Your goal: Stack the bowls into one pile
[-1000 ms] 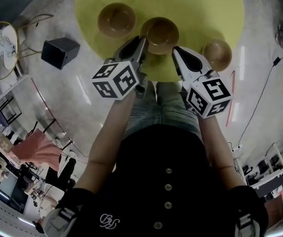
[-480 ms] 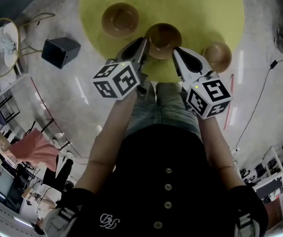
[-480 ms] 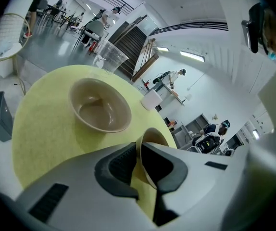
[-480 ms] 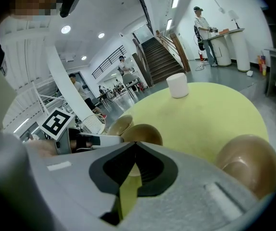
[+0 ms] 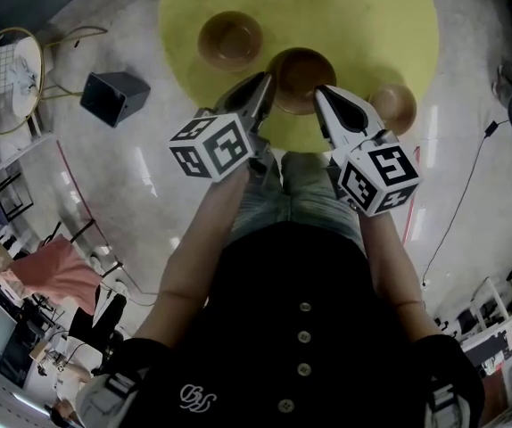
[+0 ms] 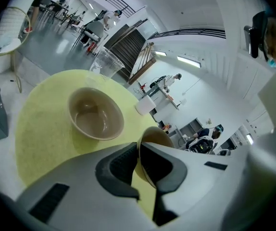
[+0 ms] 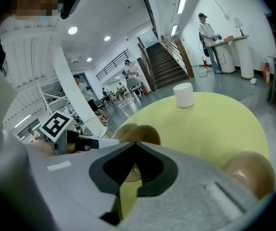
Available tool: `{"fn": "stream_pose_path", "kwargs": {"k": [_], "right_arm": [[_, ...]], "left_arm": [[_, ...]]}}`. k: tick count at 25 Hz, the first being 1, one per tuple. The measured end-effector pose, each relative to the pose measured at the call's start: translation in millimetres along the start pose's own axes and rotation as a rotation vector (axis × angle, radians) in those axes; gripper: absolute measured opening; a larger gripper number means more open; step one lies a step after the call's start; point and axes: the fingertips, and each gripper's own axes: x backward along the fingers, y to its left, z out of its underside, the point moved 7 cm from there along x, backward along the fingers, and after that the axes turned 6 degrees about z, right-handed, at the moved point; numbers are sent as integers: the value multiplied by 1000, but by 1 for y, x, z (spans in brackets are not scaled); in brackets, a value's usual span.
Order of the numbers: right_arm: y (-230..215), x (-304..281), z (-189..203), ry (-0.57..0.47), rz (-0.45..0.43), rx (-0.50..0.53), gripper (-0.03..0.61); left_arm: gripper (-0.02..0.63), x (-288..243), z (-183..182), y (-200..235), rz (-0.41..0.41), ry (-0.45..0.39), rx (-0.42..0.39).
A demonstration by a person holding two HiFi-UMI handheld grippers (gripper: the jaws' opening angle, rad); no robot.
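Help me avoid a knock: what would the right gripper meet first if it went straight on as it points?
Most likely the middle bowl, just past the shut right gripper; the left gripper pinches that bowl's rim. Depth is hard to judge.

Dim, underexposed head view: ceiling lights streak glare across the polished floor (image 5: 149,172) while the yellow desk (image 5: 372,25) looks muted. Both gripper views run brighter under overhead lamps (image 7: 72,30), white walls nearly blown out. Fisheye curvature bends every edge into black corners. The left hand-held gripper (image 6: 138,148) and its pinched bowl (image 6: 155,134) blur close-up; the farther bowl (image 6: 96,113) casts soft shadow.
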Motion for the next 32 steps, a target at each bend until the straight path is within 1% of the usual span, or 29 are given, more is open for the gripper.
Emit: {"fn": "stream_pose_path", "kwargs": {"k": [5, 12, 22, 32], "right_arm": [[10, 0, -8, -22, -9, 26, 5], [22, -2, -23, -40, -29, 68, 5], [33, -10, -46, -55, -75, 112, 5], [42, -39, -51, -24, -94, 124, 5]], "left_arm": [[32, 11, -12, -1, -7, -22, -34], [32, 29, -29, 0, -30, -71, -57], [32, 45, -52, -1, -69, -169, -53], [32, 56, -74, 28, -119, -222, -29]]}}
